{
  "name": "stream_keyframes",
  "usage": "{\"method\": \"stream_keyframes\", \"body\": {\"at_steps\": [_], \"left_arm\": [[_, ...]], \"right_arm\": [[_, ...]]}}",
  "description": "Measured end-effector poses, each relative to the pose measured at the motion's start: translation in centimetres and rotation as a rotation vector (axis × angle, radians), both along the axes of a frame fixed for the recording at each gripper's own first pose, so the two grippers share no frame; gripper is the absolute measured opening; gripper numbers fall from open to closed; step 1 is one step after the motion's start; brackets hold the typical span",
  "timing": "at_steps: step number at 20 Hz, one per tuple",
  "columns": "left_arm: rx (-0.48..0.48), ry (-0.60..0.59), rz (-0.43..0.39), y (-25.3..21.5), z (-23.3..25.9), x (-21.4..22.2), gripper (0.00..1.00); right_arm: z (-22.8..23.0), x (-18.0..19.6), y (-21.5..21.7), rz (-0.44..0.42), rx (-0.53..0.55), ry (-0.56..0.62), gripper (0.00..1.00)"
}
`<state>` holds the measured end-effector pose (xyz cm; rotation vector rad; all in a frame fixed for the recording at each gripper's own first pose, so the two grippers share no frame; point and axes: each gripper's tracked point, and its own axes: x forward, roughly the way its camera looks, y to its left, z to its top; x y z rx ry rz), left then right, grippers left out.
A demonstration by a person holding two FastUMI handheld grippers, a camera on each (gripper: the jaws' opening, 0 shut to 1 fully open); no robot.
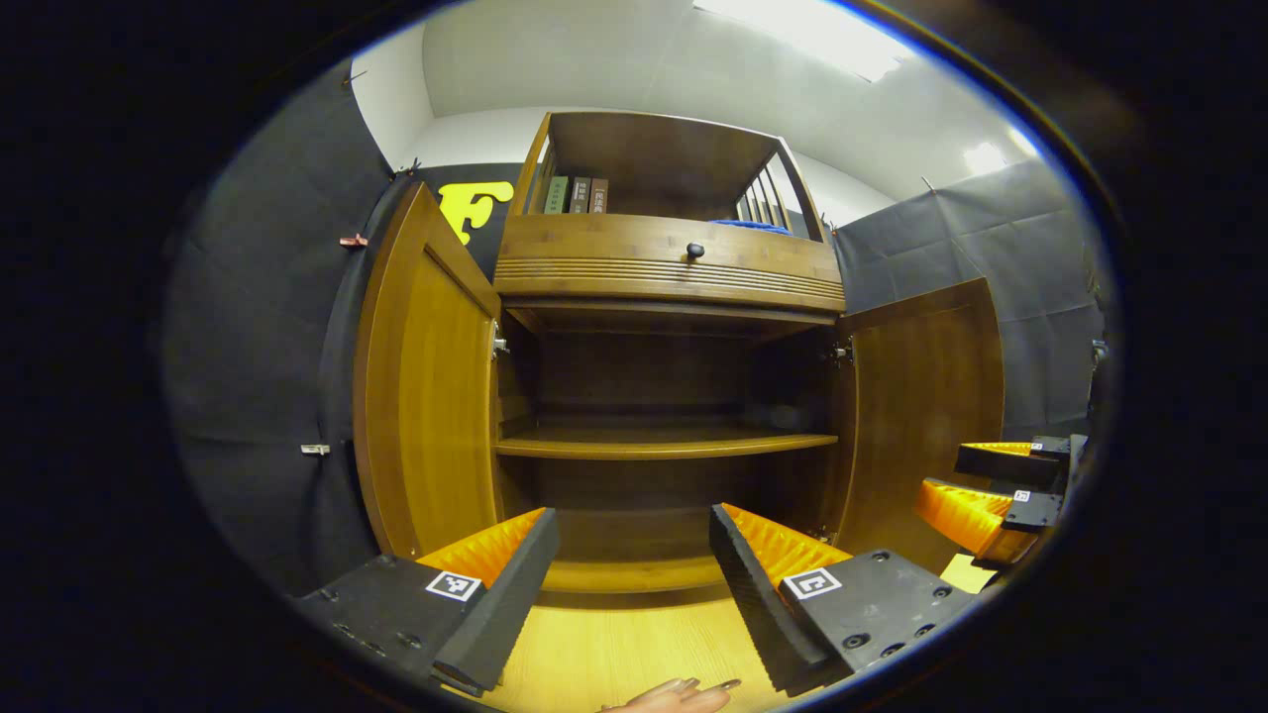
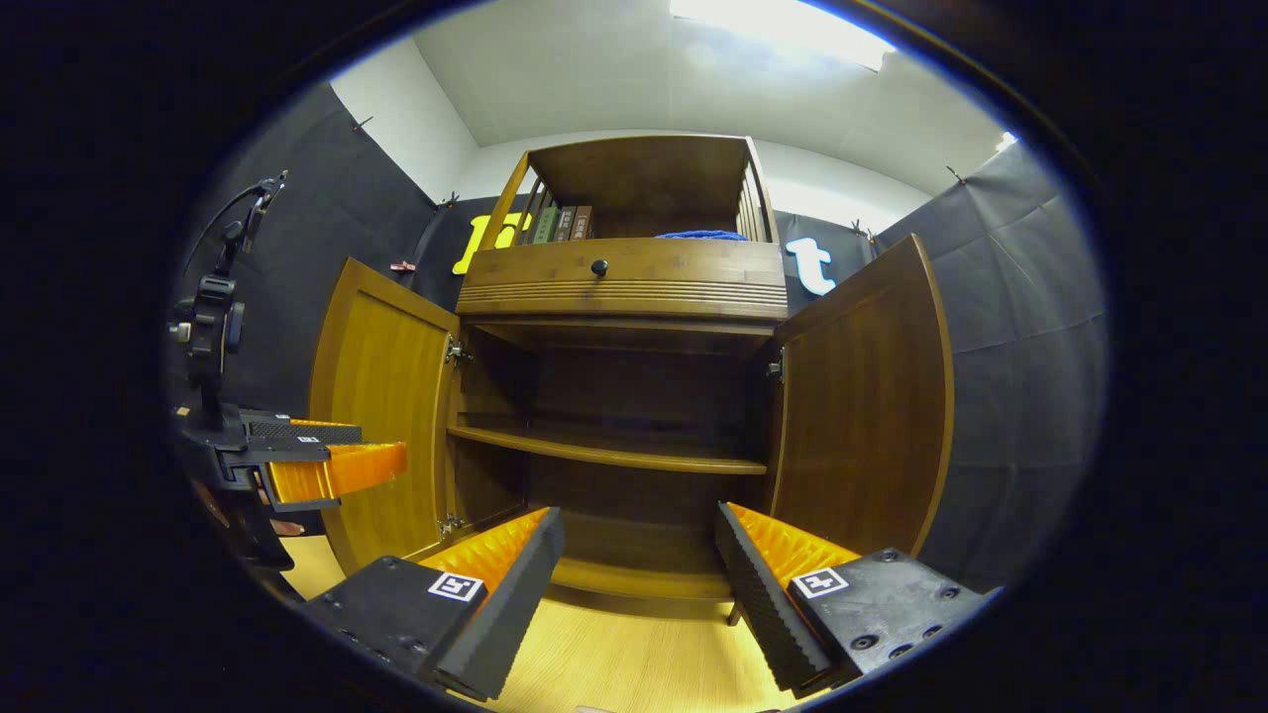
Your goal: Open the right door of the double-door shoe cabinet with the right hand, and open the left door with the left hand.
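The wooden shoe cabinet [image 1: 669, 267] [image 2: 624, 287] stands ahead with both doors swung wide. Its left door [image 1: 426, 386] [image 2: 381, 396] and right door [image 1: 926, 406] [image 2: 867, 396] stand out to the sides. Inside, a shelf [image 1: 664, 446] [image 2: 604, 451] lies bare. My left gripper [image 1: 634, 564] is open a short way back from the cabinet, with nothing between its fingers. My right gripper [image 2: 639, 564] is open too and holds nothing. In the left gripper view the right gripper [image 1: 991, 490] hangs near the right door; in the right gripper view the left gripper [image 2: 317, 465] hangs in front of the left door.
A drawer with a black knob [image 1: 695, 251] [image 2: 599, 267] sits above the opening. Books [image 1: 578, 195] [image 2: 560, 224] and a blue object [image 2: 701, 236] rest on the top shelf. A pale wood floor [image 1: 624, 654] runs below. Fingertips of a hand [image 1: 674, 696] show at the bottom edge.
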<state>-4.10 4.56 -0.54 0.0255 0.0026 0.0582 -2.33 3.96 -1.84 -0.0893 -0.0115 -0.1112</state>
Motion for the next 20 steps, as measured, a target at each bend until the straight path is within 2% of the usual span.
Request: {"method": "stream_keyframes", "body": {"at_steps": [8,9,10,15,20], "left_arm": [[-0.001,-0.010,-0.021,-0.6,-0.2,0.3,0.94],[-0.004,-0.008,-0.027,-0.7,-0.3,0.3,0.96],[-0.006,-0.007,-0.033,-0.8,-0.4,0.2,0.95],[0.000,-0.003,-0.052,-1.5,-0.7,0.6,0.94],[-0.004,-0.005,-0.060,-1.6,-0.8,0.7,0.94]], "right_arm": [[0.3,0.0,0.6,0.031,0.024,-0.011,0.97],[0.4,-0.1,0.6,0.029,0.021,-0.015,0.97],[0.6,-0.1,0.5,0.024,0.015,-0.023,0.94],[0.3,0.0,0.4,0.020,0.021,-0.016,0.99],[0.4,-0.1,0.9,0.034,0.028,-0.010,0.97]]}}
